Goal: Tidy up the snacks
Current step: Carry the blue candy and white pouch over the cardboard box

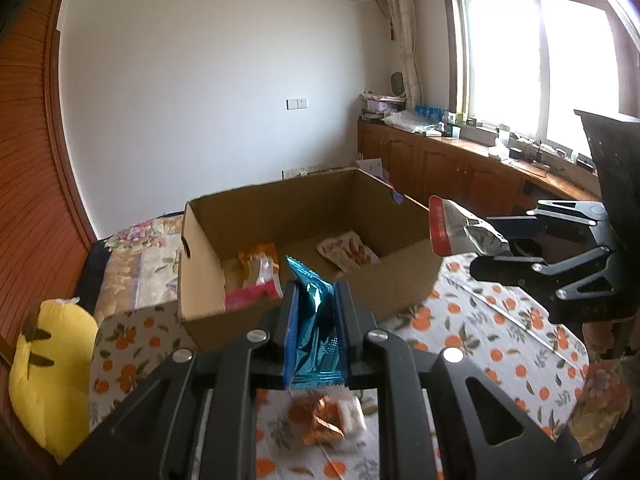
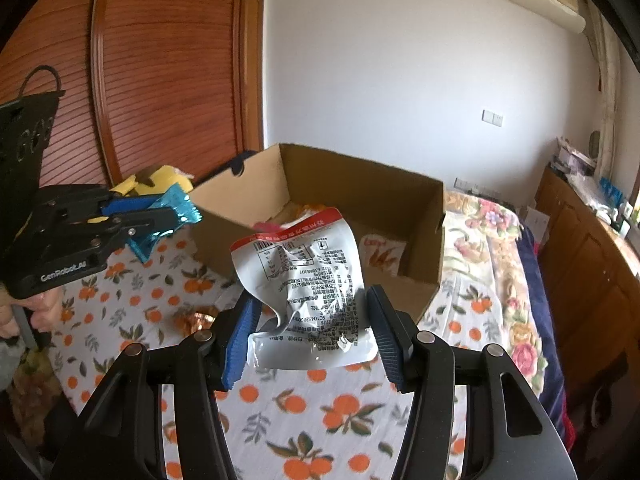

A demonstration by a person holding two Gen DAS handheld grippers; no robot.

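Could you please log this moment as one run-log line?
left gripper: shut on blue packet | right gripper: shut on white pouch | box: open, some snacks inside

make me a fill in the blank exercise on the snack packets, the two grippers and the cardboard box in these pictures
1. The left gripper is shut on a shiny ____ foil snack packet.
2. The right gripper grips a crinkled white pouch with a ____ top edge.
3. The open brown cardboard box rests on a cloth printed with ____.
4. A copper-coloured wrapped snack lies ____ the box, on the cloth.

Missing words: blue; red; oranges; outside
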